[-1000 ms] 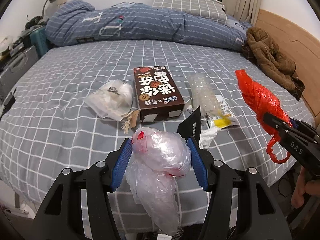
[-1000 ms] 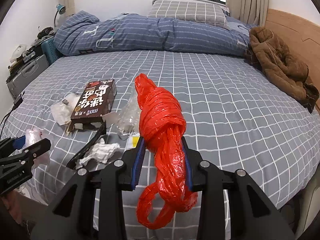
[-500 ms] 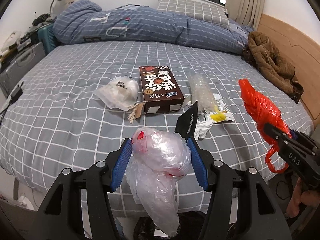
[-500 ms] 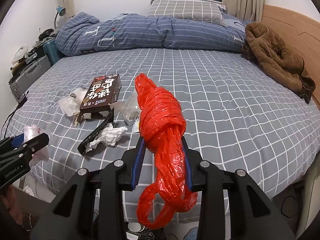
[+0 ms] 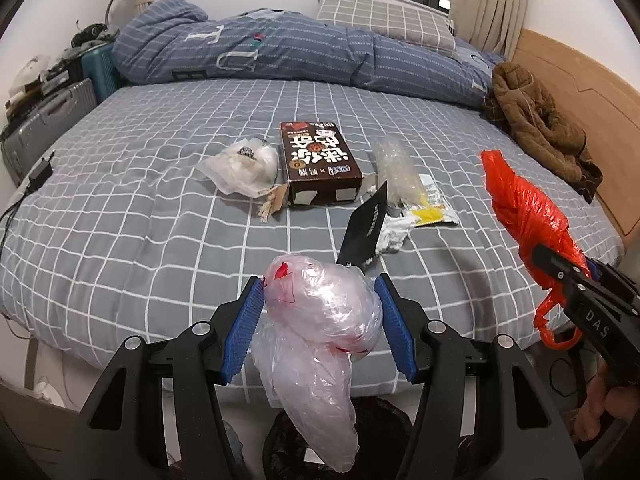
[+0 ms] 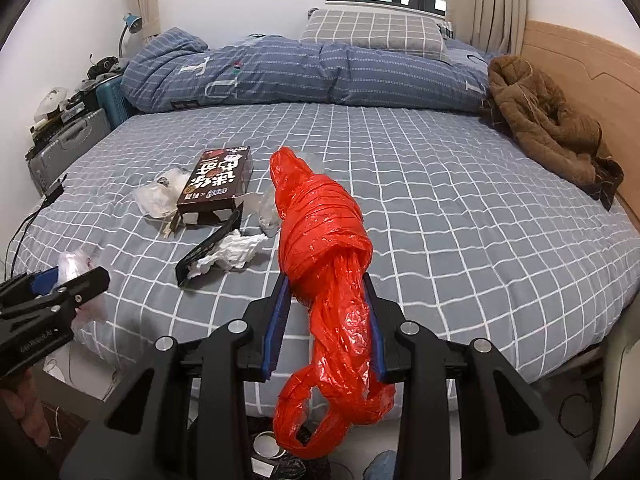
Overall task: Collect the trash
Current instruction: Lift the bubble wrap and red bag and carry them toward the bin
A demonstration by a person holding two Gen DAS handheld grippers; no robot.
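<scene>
Trash fills both grippers: the left gripper (image 5: 320, 308) has its blue pads pressed on a crumpled clear plastic bag (image 5: 320, 320) at lower centre of its view, and the right gripper (image 6: 326, 312) is clamped narrowly on a knotted red plastic bag (image 6: 324, 260) whose loose tail droops below the pads. Both bags hang past the near edge of the bed (image 5: 140, 208), over the floor, with a dark bin (image 5: 384, 436) showing at the bottom of the left view under the clear bag. Open checked sheet lies to the right of the red bag. More litter sits mid-bed: a brown box (image 5: 318, 160), a white bag (image 5: 244, 166) left of it, a black strip (image 5: 366, 232), a crumpled tissue (image 6: 232, 254) and a yellow wrapper (image 5: 430, 212). A brown jacket (image 6: 548, 128) lies at the right edge by the headboard. Compared with a second ago, both views have drawn back from the bed, so more floor and bin show beneath, while both grips are unchanged.
</scene>
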